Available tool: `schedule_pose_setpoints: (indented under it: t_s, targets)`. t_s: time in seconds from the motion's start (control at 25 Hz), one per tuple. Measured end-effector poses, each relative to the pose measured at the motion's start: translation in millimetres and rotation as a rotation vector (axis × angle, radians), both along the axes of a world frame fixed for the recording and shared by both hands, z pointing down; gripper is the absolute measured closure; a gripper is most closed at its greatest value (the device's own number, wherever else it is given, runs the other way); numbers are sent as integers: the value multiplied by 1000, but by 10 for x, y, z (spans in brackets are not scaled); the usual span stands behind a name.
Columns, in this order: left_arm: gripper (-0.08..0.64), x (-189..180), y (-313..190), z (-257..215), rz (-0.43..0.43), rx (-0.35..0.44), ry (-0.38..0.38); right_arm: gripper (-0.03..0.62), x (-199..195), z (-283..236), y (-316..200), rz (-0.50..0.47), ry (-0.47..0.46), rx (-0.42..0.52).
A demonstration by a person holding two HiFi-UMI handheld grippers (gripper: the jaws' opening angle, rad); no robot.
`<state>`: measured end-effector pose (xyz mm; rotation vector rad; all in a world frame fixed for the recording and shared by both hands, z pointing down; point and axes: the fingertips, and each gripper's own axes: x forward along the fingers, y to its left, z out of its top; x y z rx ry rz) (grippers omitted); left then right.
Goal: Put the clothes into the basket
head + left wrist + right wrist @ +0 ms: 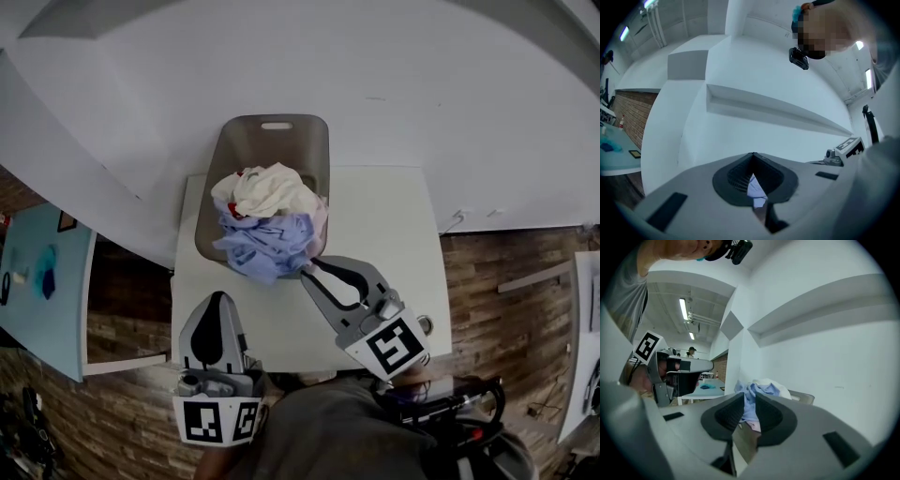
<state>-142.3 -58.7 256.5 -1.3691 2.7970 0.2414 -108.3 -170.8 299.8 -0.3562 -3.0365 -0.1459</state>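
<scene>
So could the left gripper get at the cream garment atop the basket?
Probably yes: only bare table lies between the left gripper and the basket, and the cream garment lies uncovered on top; the right gripper, pinching the blue garment, is aside.

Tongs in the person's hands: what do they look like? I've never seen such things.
Both the left tongs and the right tongs are smooth light-grey plastic beaks, lined inside with dark ribbed pads. Each carries a white cube at its rear, printed with black square markers. The person wears a grey top.
</scene>
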Motion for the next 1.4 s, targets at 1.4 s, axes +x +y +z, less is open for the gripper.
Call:
schedule_pose_setpoints:
  t_s: [1.4]
  targets:
    - [552, 386, -309, -222, 63, 14, -71, 573, 394, -294, -403, 129, -98, -94]
